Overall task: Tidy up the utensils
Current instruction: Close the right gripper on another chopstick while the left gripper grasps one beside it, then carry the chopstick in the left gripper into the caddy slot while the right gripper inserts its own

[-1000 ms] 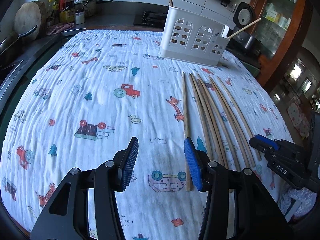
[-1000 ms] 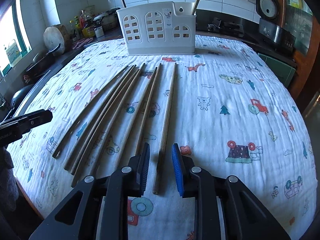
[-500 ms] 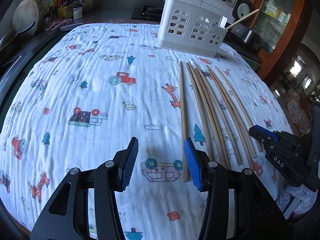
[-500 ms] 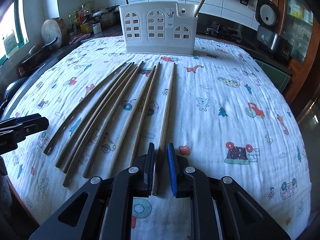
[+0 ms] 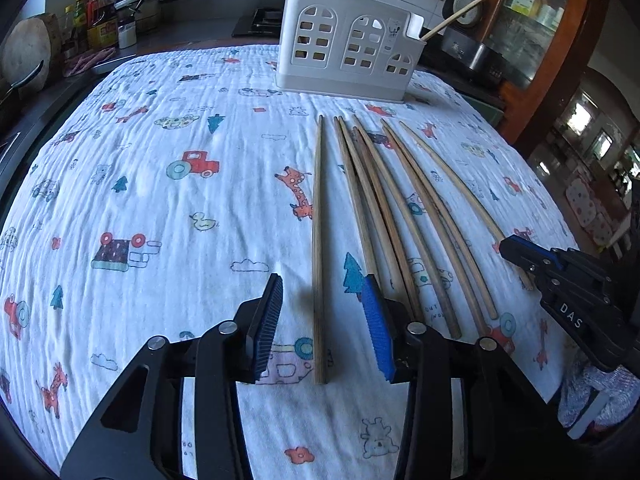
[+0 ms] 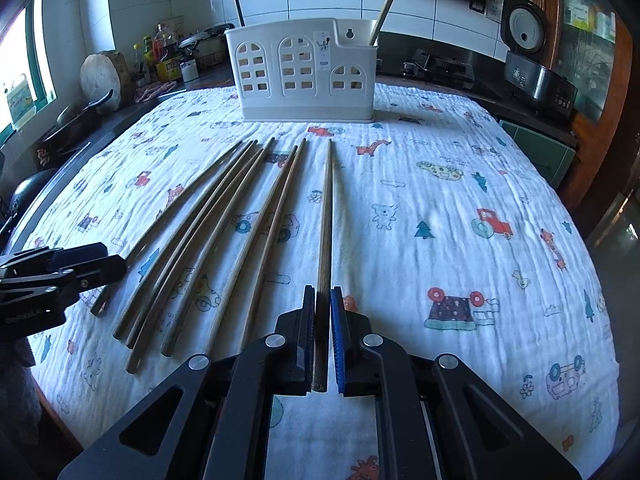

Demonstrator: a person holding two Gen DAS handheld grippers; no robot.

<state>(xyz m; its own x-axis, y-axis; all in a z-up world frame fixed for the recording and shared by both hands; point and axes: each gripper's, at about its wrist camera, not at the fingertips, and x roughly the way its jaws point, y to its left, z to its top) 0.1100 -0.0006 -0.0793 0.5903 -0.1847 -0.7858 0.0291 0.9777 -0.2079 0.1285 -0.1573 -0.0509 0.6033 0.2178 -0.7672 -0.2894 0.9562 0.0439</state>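
Note:
Several long wooden chopsticks [image 5: 384, 216] lie side by side on a white printed cloth [image 5: 160, 208], pointing at a white utensil holder [image 5: 348, 48] at the back, also in the right wrist view [image 6: 304, 72]. Chopsticks stand in the holder. My left gripper [image 5: 320, 328] is open and straddles the near end of the leftmost chopstick [image 5: 318, 240]. My right gripper [image 6: 322, 340] is shut on the near end of the rightmost chopstick [image 6: 326, 220]; the stick still lies along the cloth. The right gripper shows at the right of the left wrist view [image 5: 568, 288].
The cloth covers a table. Dark counters surround it, with bottles [image 5: 96, 20], a round wooden board [image 6: 104, 80] and a rice cooker [image 6: 528, 60]. A wooden cabinet [image 5: 560, 40] stands at the right.
My right gripper closed from partly open onto the rightmost chopstick. My left gripper moved right, so the leftmost chopstick now lies between its open fingers.

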